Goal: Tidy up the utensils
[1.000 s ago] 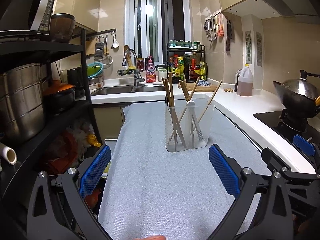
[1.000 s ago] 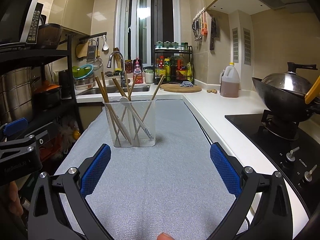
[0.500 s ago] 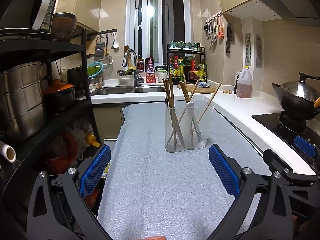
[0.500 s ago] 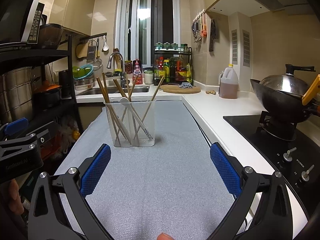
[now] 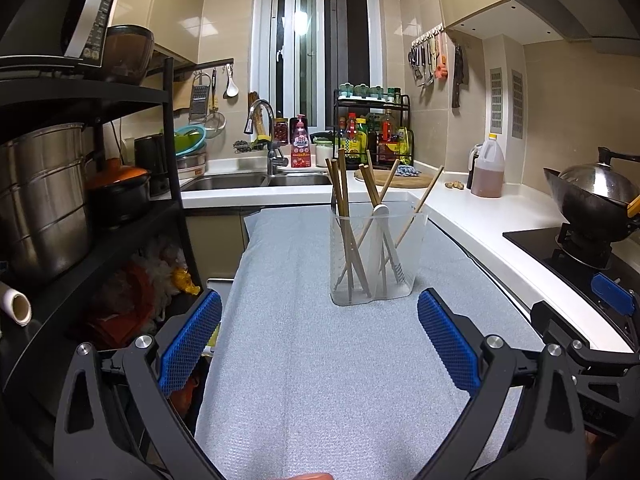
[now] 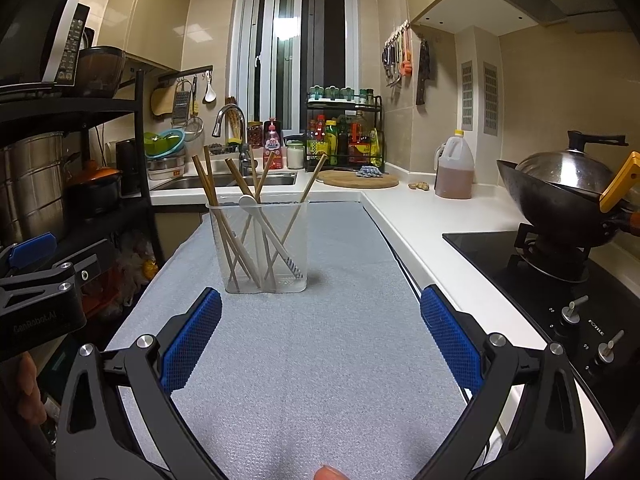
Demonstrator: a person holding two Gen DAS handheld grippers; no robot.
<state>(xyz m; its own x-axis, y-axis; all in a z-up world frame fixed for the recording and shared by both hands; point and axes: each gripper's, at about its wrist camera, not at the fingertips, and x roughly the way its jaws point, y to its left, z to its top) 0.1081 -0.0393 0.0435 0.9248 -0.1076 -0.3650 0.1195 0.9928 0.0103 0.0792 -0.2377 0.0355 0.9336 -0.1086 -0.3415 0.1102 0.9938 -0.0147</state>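
A clear plastic holder stands upright on the grey mat. It holds several wooden chopsticks and a white spoon. It also shows in the right wrist view, with the chopsticks and spoon inside. My left gripper is open and empty, a short way in front of the holder. My right gripper is open and empty, also in front of the holder. The left gripper's body shows at the left edge of the right wrist view.
A black shelf rack with steel pots stands at the left. A white counter with an oil jug runs along the right. A wok sits on the black hob. The sink is at the back.
Both grippers have drifted slightly back and up from the holder. Both stay open and empty. The holder and utensils have not moved.
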